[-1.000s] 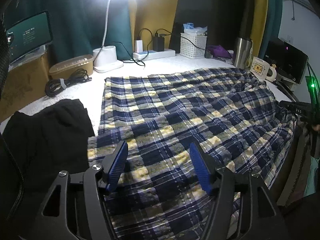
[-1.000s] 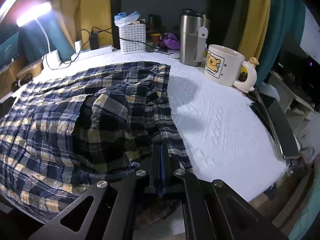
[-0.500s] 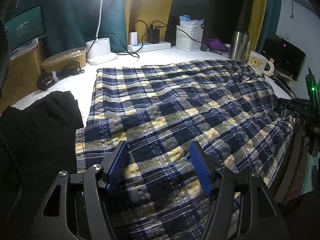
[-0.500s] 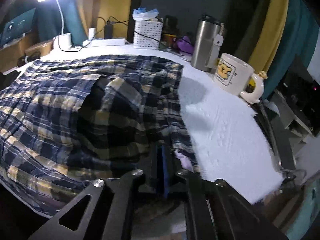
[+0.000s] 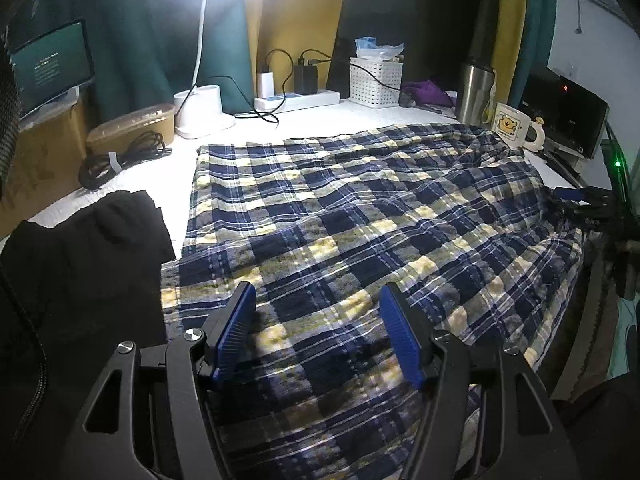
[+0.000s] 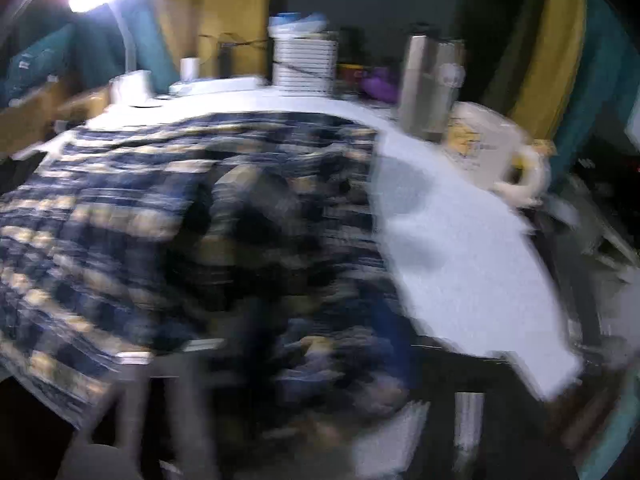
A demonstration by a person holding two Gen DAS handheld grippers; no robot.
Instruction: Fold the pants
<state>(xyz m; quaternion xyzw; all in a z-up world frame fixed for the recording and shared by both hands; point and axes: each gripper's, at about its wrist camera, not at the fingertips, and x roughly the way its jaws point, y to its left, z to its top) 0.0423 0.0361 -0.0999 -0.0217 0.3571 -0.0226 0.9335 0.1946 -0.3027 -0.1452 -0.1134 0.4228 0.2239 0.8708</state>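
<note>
The plaid pants (image 5: pixel 352 232) lie spread on the white-covered table (image 5: pixel 320 120), filling most of it from the near edge to the middle and drooping over the near and right edges; a black garment (image 5: pixel 80 260) lies just beside them at the left; folding looks barely begun — the cloth is mostly one flat layer, though a lower band at the near left and a rumpled bunch at the right suggest a leg laid over its twin, and I cannot tell for sure; the crosswise folds all remain; the long axis runs left to right, one end squared off at the left near the coiled cable (image 5: pixel 120 156), the other bunched toward the bear mug (image 5: pixel 516 126); which end is the waist I cannot tell; the left gripper (image 5: pixel 320 340) hangs above the near cloth, jaws spread and holding nothing; the right gripper (image 6: pixel 320 360) is a blur at the right end — its jaws unreadable
</note>
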